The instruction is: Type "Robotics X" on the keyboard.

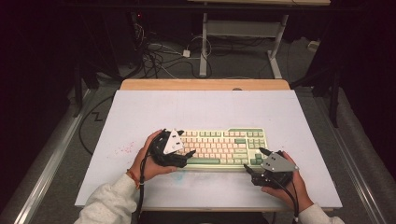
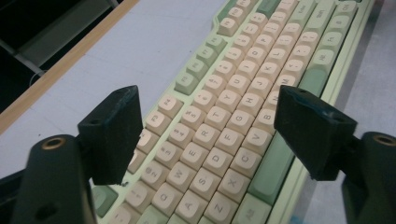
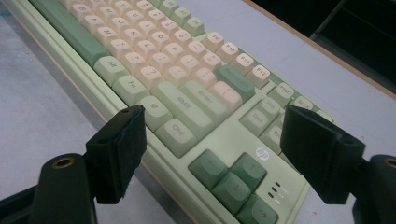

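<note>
A pale green keyboard [image 1: 224,147] with cream and darker green keys lies on the white tabletop [image 1: 201,109], near the front. My left gripper [image 1: 186,150] is at its left end, held in a hand. In the left gripper view, this gripper [image 2: 210,126] stands open over the letter keys [image 2: 233,112], with nothing between its jaws. My right gripper [image 1: 254,159] is at the keyboard's front right corner. In the right gripper view, it [image 3: 215,149] is open too, its jaws on either side of the arrow keys [image 3: 233,179] without touching them.
A wooden strip [image 1: 205,84] runs along the table's far edge. Behind it, cables [image 1: 159,56] lie on the floor beside the white legs of another desk [image 1: 203,46]. Faint red specks [image 1: 123,149] mark the tabletop left of the keyboard.
</note>
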A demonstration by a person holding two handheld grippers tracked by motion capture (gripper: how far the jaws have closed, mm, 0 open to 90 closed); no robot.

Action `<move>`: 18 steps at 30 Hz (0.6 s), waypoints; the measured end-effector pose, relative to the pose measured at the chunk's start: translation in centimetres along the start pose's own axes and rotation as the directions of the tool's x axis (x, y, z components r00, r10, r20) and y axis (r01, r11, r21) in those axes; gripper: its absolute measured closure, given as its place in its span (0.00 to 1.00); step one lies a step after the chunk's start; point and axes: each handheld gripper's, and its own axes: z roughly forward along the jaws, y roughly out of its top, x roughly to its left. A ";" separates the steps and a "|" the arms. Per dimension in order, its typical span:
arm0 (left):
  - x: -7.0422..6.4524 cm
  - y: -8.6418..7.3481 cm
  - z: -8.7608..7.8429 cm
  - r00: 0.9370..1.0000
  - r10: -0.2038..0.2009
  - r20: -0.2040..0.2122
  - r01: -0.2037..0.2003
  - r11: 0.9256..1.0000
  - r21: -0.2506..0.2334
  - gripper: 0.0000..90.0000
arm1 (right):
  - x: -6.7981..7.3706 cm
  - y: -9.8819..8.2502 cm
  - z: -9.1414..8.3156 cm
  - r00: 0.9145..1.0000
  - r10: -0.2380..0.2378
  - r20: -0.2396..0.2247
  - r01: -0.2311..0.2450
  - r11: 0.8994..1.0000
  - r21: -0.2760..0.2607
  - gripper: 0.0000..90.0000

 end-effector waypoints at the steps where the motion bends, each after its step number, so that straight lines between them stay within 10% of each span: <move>1: 0.1 -0.2 -0.2 1.000 0.005 -0.011 -0.005 1.000 0.006 0.22 | 0.0 0.0 0.0 1.000 0.000 -0.002 0.000 1.000 0.002 0.26; 8: 0.5 -1.8 -2.1 0.997 -0.007 -0.077 0.007 1.000 -0.008 0.20 | 0.1 0.1 -0.1 0.999 -0.003 -0.038 0.003 1.000 0.001 0.41; 18: 0.0 -5.4 -4.7 0.991 -0.046 -0.124 0.047 0.999 0.004 0.20 | 0.7 1.0 -0.2 0.986 -0.065 -0.152 0.064 0.998 -0.013 0.94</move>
